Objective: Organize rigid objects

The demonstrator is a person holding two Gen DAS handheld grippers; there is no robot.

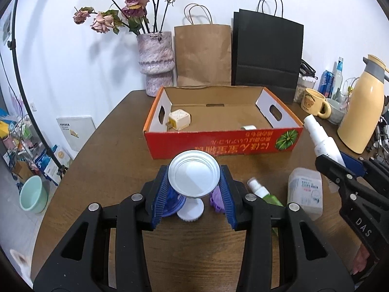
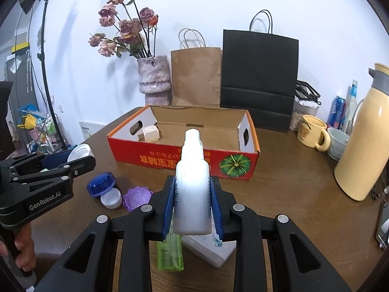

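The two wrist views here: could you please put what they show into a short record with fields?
left gripper: shut on a silver can
right gripper: shut on a white bottle
box: open, red, holds a cream cube
table: blue lid, white cap, purple lid, green bottle, white carton
behind box: vase, two paper bags

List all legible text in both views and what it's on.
"DAS" on the right gripper arm.
"GenRobot.AI" on the left gripper body.
Orange box: upside-down East Asian print, not readable.
White container label: too small.
Mug, blue can: too blurred.
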